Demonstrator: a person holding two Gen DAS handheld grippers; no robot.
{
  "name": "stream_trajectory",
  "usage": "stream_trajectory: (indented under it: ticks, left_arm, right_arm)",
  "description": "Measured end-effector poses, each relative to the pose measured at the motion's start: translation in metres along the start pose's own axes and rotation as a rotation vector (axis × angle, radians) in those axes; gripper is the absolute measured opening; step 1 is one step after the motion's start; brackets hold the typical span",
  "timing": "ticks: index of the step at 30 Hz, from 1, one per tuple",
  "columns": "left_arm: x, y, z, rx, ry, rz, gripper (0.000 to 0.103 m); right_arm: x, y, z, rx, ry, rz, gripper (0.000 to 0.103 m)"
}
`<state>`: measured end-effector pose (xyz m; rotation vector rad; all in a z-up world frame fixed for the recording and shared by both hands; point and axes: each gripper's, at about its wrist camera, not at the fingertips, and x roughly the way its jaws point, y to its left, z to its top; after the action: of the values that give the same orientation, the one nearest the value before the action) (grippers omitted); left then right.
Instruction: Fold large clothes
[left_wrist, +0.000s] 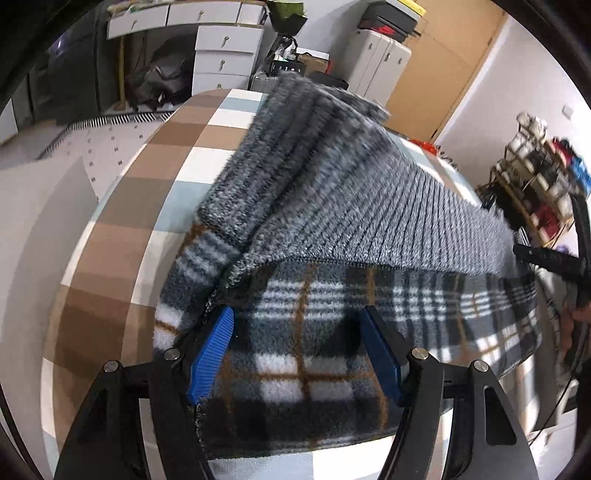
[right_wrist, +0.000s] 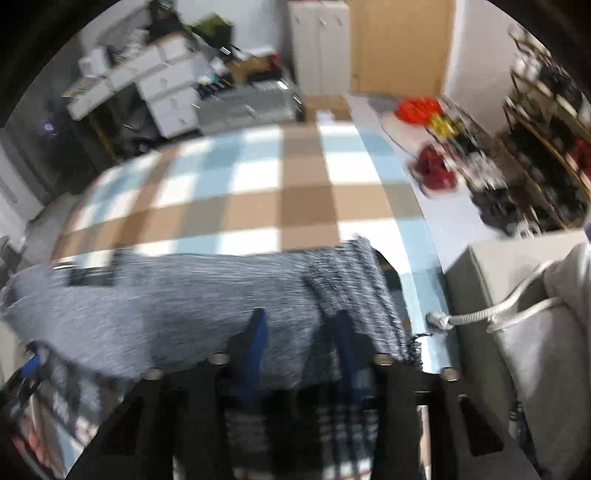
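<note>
Worktop (right_wrist: 258, 192) under a checked cloth of brown, white and pale-blue squares; cloth runs to the edges in both views. One garment (left_wrist: 332, 192) on it: grey ribbed knit outside, plaid fleece lining in grey, white and tan. Most of it lies toward the near edge. Knit layer partly raised off the lining. Far half of the cloth bare. Right wrist view blurred.
</note>
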<state>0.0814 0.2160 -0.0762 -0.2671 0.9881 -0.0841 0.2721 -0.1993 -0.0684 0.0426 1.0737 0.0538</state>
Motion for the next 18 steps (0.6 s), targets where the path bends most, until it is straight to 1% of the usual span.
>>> stream_trajectory:
  ticks: [1,2,3,4,7,8,10,11,12,14,15,16,18]
  left_arm:
    - [0.003,-0.003,0.0,0.013,-0.001,0.015,0.066]
    - [0.005,-0.005,0.0,0.019,-0.003,0.024,0.066]
    - [0.006,-0.006,0.001,0.019,-0.003,0.028,0.067]
    - [0.006,-0.006,0.001,0.017,-0.004,0.025,0.071]
    - [0.008,-0.008,0.001,0.035,-0.002,0.036,0.073]
    - [0.006,-0.008,0.003,0.031,0.002,0.032,0.073]
    - [-0.006,-0.002,0.005,-0.01,-0.008,-0.021,0.073]
    - [-0.018,0.003,0.006,-0.039,-0.027,-0.064,0.073]
    - [-0.028,0.006,0.007,-0.056,-0.046,-0.089,0.073]
    - [-0.057,0.008,0.011,-0.069,-0.119,-0.109,0.073]
    - [-0.066,0.005,0.013,-0.059,-0.134,-0.118,0.073]
    - [-0.073,0.0,0.018,-0.039,-0.132,-0.138,0.073]
    - [-0.08,-0.014,0.03,0.005,-0.116,-0.175,0.073]
  right_arm:
    - [0.008,-0.005,0.0,0.015,0.018,-0.006,0.024]
    - [0.013,-0.009,0.001,0.029,0.017,0.007,0.024]
    - [0.014,-0.013,0.002,0.04,0.01,0.016,0.024]
    - [0.016,-0.015,0.002,0.052,0.011,0.027,0.024]
    - [0.018,-0.019,0.0,0.051,0.021,0.052,0.024]
    - [0.016,-0.02,0.0,0.049,0.025,0.061,0.024]
    - [0.007,-0.022,-0.003,0.06,0.02,0.082,0.025]
    - [-0.002,-0.025,-0.008,0.078,0.004,0.107,0.026]
    - [-0.008,-0.026,-0.013,0.091,-0.013,0.132,0.03]
    - [-0.033,-0.029,-0.037,0.127,-0.091,0.225,0.03]
    - [-0.043,-0.028,-0.048,0.125,-0.126,0.241,0.03]
    - [-0.057,-0.026,-0.064,0.117,-0.17,0.246,0.03]
    - [-0.075,-0.02,-0.096,0.1,-0.217,0.288,0.03]
